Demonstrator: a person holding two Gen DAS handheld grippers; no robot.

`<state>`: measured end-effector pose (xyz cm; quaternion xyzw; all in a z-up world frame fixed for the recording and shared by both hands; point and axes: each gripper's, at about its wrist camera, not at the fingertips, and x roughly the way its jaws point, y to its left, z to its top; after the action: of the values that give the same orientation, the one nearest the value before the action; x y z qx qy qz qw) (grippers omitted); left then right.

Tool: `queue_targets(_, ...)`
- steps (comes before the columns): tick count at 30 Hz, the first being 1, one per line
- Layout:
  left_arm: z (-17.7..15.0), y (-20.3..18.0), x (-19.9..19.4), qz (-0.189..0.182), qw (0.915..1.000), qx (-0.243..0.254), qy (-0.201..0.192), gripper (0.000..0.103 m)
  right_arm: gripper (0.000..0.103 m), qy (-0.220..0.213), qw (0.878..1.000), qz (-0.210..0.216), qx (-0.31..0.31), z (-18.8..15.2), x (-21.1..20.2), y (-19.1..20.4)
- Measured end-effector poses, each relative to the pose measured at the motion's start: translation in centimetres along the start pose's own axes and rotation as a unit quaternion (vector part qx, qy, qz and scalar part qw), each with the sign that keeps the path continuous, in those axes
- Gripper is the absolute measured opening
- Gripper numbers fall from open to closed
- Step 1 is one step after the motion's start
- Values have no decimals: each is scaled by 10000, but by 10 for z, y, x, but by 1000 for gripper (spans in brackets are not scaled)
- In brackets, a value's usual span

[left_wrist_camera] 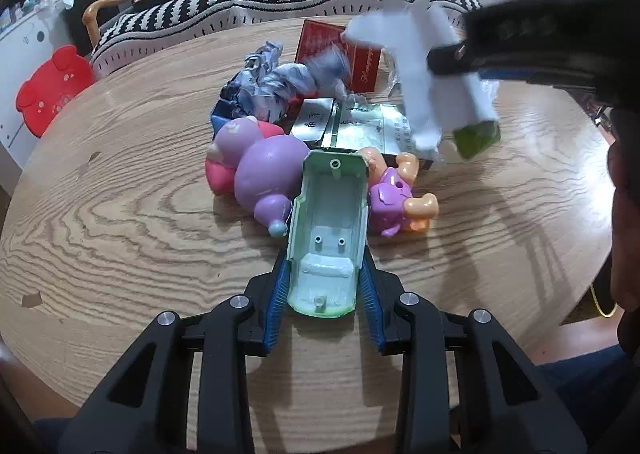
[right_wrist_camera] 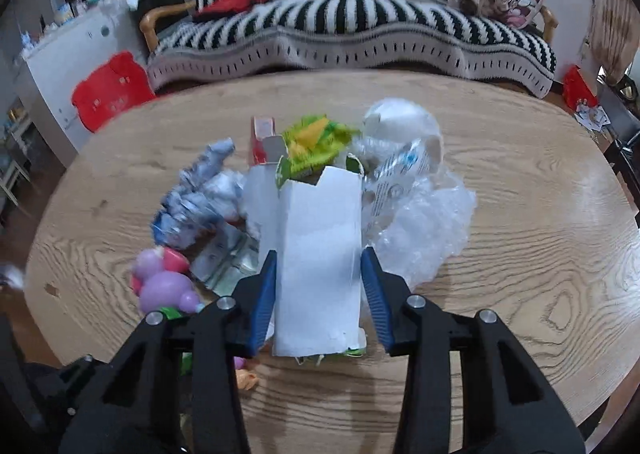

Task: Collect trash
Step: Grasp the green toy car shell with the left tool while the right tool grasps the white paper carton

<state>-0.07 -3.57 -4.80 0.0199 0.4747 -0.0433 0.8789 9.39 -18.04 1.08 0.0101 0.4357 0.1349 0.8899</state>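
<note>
Left gripper (left_wrist_camera: 325,278) — jaws clamped on green toy shell (left_wrist_camera: 326,230), likely for removal. Right gripper (right_wrist_camera: 319,294) grips white carton (right_wrist_camera: 320,254); trash pile (right_wrist_camera: 224,190) at ten o'clock.

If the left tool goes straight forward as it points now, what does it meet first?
The left tool grips a pale green toy shell; its front end would probably first meet the silver foil package directly ahead, though depth is unclear.

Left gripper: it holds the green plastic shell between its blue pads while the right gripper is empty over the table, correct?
Not quite. The left gripper does hold the green shell, but the right gripper is not empty: the right wrist view shows a torn white carton between its pads, above the table.
</note>
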Motion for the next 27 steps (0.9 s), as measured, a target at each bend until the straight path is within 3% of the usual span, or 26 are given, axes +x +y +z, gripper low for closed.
queue_targets(5,4,3,-16,-14,9998,-38,-203,33,42,-261,9967,582,503,3,-25,-24)
queue_targets(8,6,1,-18,-53,9998,-70,-204,33,42,210,9977,457,449,-4,-9,-31)
queue_targets(11,3,-4,-18,-94,9998,-29,-180,33,42,733,9946,589,434,-17,12,-31)
queue_targets(13,4,-7,-17,-88,9998,18,-159,33,45,786,9956,382,338,-23,19,-29)
queue_targets(15,4,-8,-16,-85,9999,28,-137,33,63,840,9959,279,193,-28,23,-25)
queue_targets(17,5,-6,-15,-96,9999,-6,-131,33,71,774,9966,233,187,-30,23,-25)
queue_targets(20,5,-3,-15,-109,9998,-46,-135,33,72,555,9978,265,228,-26,15,-25)
queue_targets(22,4,-2,-15,-115,9998,-53,-135,33,79,484,9985,187,174,-23,15,-26)
queue_targets(23,5,-2,-15,-121,9998,-54,-125,33,77,480,9987,118,138,-23,17,-25)
queue_targets(24,5,-2,-14,-136,9998,-54,-115,33,58,479,9987,78,145,-22,19,-24)
queue_targets(25,4,-2,-15,-146,9998,-48,-116,33,45,590,9980,164,150,-22,22,-23)
queue_targets(27,4,-2,-17,-142,9998,-33,-146,33,44,636,9974,288,186,-22,20,-23)
